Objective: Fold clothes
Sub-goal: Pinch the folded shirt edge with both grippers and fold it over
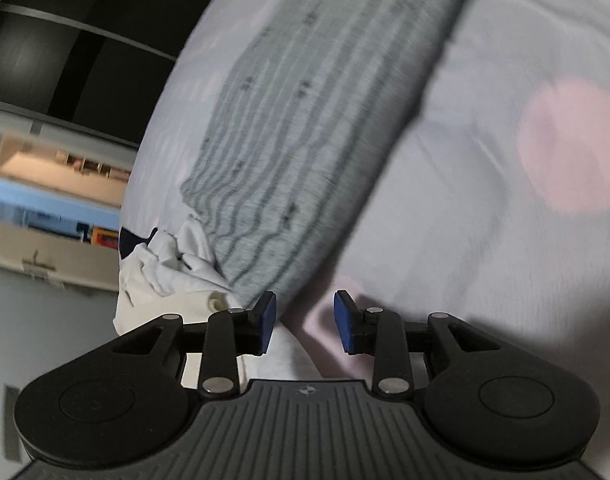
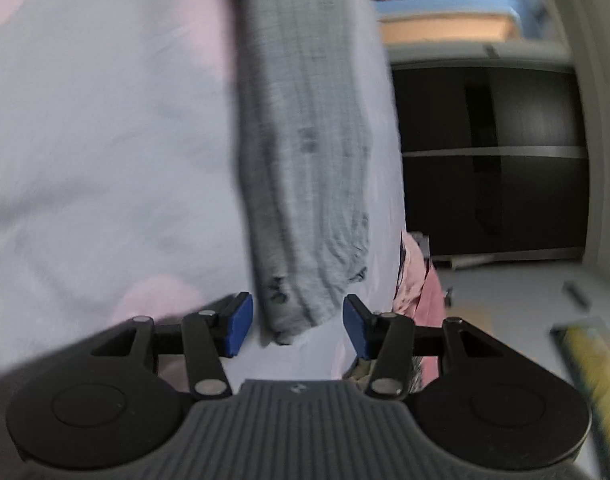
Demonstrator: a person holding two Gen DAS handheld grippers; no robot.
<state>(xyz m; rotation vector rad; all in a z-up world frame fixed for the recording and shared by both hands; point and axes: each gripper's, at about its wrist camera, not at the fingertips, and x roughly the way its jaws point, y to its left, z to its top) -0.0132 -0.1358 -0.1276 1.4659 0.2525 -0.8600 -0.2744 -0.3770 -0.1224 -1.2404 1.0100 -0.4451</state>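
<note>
Bedsheet (image 1: pixel 485 160): pale lilac with pink spots, spread over the bed.
Grey garment (image 1: pixel 305 120): striped, folded into a long strip, lying flat on the sheet, both ends near the grippers.
White clothes (image 1: pixel 165 264): crumpled heap touching the strip's near end.
Pink cloth (image 2: pixel 421 292): bunched at bed edge.
Left gripper (image 1: pixel 304 322): fingers apart, holding nothing.
Right gripper (image 2: pixel 297 326): fingers apart, flanking the strip's end.

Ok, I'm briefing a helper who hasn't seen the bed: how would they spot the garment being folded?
Start from the pale lilac sheet with pink blotches. On it lies the grey striped garment, folded into one long flat band. The white clothes beside its end are crumpled and plain.
</note>
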